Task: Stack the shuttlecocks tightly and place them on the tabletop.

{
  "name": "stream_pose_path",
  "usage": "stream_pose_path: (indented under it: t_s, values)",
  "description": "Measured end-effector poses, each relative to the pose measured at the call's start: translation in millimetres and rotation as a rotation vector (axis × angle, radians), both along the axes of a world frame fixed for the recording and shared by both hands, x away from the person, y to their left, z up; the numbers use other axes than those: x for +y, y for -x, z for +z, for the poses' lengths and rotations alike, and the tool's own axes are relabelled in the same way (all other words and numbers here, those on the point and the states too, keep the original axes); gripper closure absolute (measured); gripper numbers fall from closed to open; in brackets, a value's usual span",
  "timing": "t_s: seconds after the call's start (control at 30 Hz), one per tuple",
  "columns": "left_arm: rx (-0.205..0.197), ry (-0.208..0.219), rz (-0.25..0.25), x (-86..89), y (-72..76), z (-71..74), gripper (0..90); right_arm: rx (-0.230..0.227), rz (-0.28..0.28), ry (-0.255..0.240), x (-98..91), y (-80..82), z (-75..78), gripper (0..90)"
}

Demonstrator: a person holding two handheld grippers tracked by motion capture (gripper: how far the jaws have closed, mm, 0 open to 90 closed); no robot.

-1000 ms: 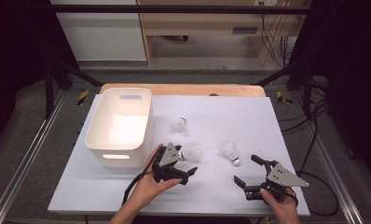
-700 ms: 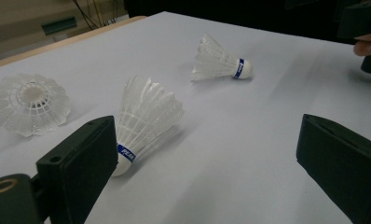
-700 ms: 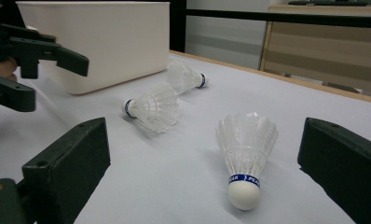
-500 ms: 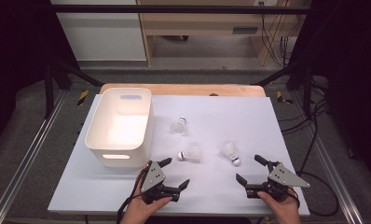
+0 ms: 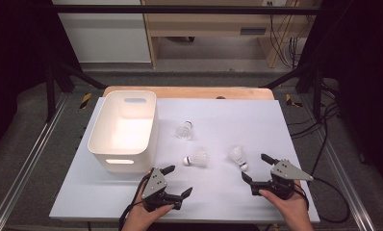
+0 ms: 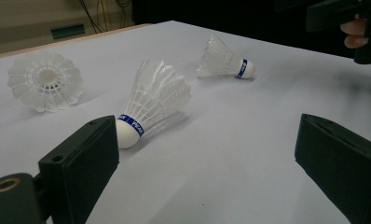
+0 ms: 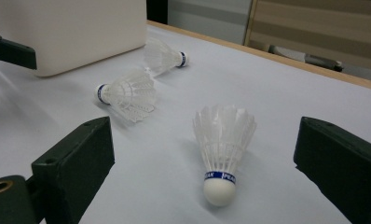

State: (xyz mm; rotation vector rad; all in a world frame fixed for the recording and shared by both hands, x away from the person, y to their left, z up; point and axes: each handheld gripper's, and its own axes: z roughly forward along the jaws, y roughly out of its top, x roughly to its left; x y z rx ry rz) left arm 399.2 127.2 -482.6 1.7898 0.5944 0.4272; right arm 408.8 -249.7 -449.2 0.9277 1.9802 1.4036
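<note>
Both grippers rest low on the tabletop (image 5: 228,125), jaws spread wide and empty. The left gripper (image 5: 176,181) faces the middle shuttlecock (image 5: 197,158); the right gripper (image 5: 258,169) lines up on the near shuttlecock (image 5: 238,157), likely for transfer into the white bin (image 5: 146,126).

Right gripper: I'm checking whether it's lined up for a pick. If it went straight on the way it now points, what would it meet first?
Most likely the nearest shuttlecock, lying cork-first toward the open right gripper and roughly between its jaws. The exact gap is hard to judge.
</note>
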Motion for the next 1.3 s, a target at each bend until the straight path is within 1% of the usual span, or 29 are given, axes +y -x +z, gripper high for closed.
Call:
stream_pose_path:
  t_s: [0.03, 0.1, 0.13, 0.2, 0.3, 0.47, 0.53, 0.67, 0.87, 1.03, 1.13, 1.3]
  values:
    - [0.0, 0.003, 0.0, 0.3, 0.1, 0.2, 6.4, 0.007, 0.011, 0.006, 2.9, -3.1, 3.7, 7.6]
    - [0.0, 0.005, 0.005, 1.1, 0.1, 0.5, 6.4, 0.021, 0.013, 0.054, 9.4, -9.8, 11.1, 9.2]
    - [0.0, 0.004, 0.005, 1.3, -0.1, 0.5, 6.4, 0.037, 0.01, 0.07, 12.7, -14.2, 14.7, 10.1]
    - [0.001, 0.001, 0.007, 1.5, -0.4, 0.2, 6.4, 0.068, -0.004, 0.09, 17.0, -20.8, 17.1, 13.4]
    - [0.001, 0.0, 0.006, 1.2, -0.3, 0.0, 6.4, 0.12, -0.017, 0.12, 22.5, -28.3, 14.8, 14.8]
    - [0.003, -0.004, 0.006, 1.0, -0.4, -0.2, 6.5, 0.179, -0.03, 0.149, 27.6, -37.2, 6.3, 17.7]
    - [0.003, -0.004, 0.007, 1.1, -0.4, -0.4, 6.4, 0.194, -0.031, 0.136, 27.7, -38.6, 3.4, 18.7]
    - [0.006, -0.003, 0.006, 0.6, -0.3, -0.7, 6.4, 0.206, -0.032, 0.148, 27.5, -40.2, -0.6, 19.8]
    - [0.005, -0.007, 0.003, -0.4, 0.2, -0.9, 6.5, 0.213, -0.032, 0.158, 26.8, -41.5, -1.2, 23.7]
    - [0.005, -0.005, 0.005, 0.1, 0.2, -0.8, 6.5, 0.236, -0.04, 0.177, 24.0, -42.8, -8.1, 26.5]
    - [0.006, -0.006, 0.004, 0.0, 0.2, -0.9, 6.5, 0.256, -0.041, 0.181, 22.8, -42.6, -13.1, 29.3]
    - [0.007, -0.009, 0.001, -0.7, 0.5, -1.0, 6.5, 0.285, -0.059, 0.189, 20.9, -44.3, -18.8, 32.9]
